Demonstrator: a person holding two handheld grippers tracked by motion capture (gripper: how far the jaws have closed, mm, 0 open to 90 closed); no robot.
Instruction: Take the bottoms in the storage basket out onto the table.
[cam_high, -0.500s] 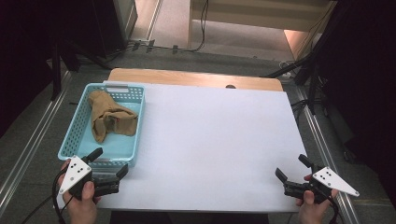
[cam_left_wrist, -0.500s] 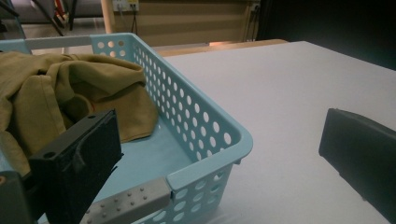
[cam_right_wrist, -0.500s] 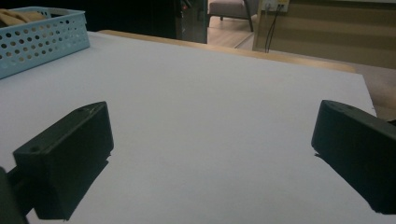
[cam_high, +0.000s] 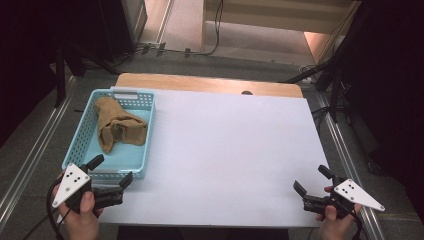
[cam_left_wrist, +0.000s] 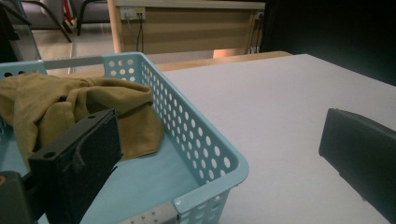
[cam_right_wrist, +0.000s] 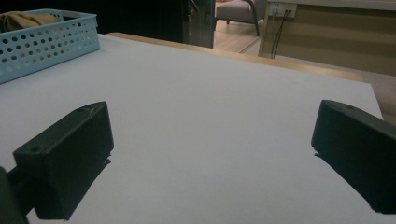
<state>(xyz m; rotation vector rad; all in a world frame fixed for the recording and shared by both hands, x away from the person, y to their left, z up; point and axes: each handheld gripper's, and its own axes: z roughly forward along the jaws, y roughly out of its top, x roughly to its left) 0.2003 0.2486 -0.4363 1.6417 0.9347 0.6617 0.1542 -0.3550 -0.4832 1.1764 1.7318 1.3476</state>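
Note:
A light blue perforated basket (cam_high: 145, 150) stands at the table's left side, and a crumpled tan cloth (cam_high: 117, 127) lies inside it. My left gripper (cam_high: 112, 169) is open at the basket's near corner. In the left gripper view the basket (cam_left_wrist: 205, 154) has its corner between the wide-apart jaws, one jaw over the inside close to the cloth (cam_left_wrist: 70, 102), the other over the table. My right gripper (cam_high: 311, 179) is open near the table's front right edge, with nothing between the jaws. In the right gripper view the basket (cam_right_wrist: 46, 42) is far off at the upper left.
The white table top (cam_high: 225, 145) has a wooden strip (cam_high: 210, 84) along its far edge. Metal rails (cam_high: 345, 150) run along both sides of the table. Cables and a wooden cabinet lie on the floor beyond.

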